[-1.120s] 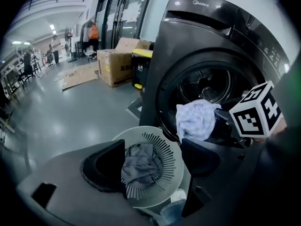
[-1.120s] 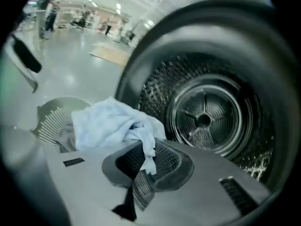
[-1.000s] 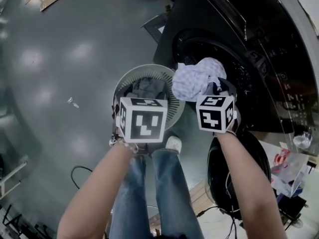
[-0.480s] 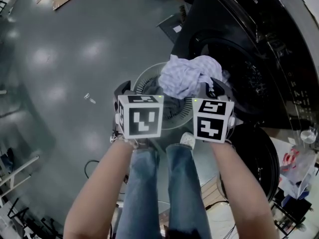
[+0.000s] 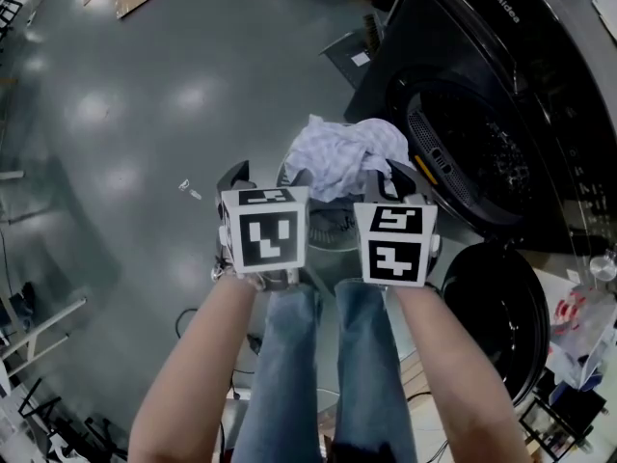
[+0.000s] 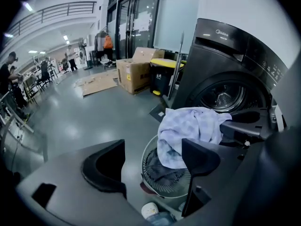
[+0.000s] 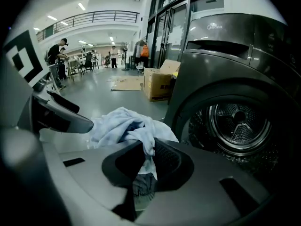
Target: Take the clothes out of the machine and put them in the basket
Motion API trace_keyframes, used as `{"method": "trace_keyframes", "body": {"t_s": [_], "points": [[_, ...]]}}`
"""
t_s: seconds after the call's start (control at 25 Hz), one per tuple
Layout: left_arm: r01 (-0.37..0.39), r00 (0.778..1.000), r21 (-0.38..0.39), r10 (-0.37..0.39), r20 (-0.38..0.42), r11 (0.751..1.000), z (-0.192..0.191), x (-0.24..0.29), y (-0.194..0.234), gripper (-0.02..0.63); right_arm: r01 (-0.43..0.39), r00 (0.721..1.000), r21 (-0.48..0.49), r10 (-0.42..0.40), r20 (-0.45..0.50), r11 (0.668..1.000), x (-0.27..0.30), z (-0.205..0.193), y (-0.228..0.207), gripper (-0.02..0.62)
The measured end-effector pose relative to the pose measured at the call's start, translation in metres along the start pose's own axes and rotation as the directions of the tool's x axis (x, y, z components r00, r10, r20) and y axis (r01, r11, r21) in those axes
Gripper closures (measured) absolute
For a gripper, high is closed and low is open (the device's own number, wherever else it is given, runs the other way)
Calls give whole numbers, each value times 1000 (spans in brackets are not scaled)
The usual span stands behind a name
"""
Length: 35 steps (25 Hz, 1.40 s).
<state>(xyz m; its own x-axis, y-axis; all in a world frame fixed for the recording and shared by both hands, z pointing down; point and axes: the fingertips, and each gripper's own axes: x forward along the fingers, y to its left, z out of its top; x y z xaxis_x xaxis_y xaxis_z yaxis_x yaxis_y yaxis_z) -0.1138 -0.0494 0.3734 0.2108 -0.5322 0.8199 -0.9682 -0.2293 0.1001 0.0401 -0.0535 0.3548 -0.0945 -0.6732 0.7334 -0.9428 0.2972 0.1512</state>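
Both tongs have swung left, away from the black front-loading washing machine (image 5: 482,152). Left tongs (image 6: 153,147) hang released and empty. A crumpled pale-blue checked cloth (image 5: 347,157) hovers over the far rim of the round slatted grey basket (image 6: 164,185), clenched in the right tongs (image 7: 143,164). Released here, it could catch the rim and slide to the floor.

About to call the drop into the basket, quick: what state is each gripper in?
Left gripper: jaws open, nothing held.
Right gripper: jaws shut on the pale checked cloth.
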Motion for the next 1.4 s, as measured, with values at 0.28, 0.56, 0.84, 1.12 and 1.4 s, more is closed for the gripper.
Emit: {"method": "trace_keyframes", "body": {"t_s": [0.28,0.56,0.84,1.12,1.4], "points": [[9,1000,-14,-10,-17,1000,-9,12,3,230,-61,998,-6,61,-32,998,14,-12,10,552],[14,999,-57,-17,-39,998,-31,42,7,230,-115,988,-30,111,-108,993,48,-58,24,551],[15,993,-123,-29,-114,992,-72,77,9,230,-183,952,-39,167,-258,982,97,-124,41,548],[22,991,-132,-39,-128,991,-90,96,6,230,-232,896,60,237,-376,971,141,-180,46,540],[35,989,-121,-52,-139,992,-101,116,5,230,-221,853,199,288,-436,955,177,-208,45,528]]}}
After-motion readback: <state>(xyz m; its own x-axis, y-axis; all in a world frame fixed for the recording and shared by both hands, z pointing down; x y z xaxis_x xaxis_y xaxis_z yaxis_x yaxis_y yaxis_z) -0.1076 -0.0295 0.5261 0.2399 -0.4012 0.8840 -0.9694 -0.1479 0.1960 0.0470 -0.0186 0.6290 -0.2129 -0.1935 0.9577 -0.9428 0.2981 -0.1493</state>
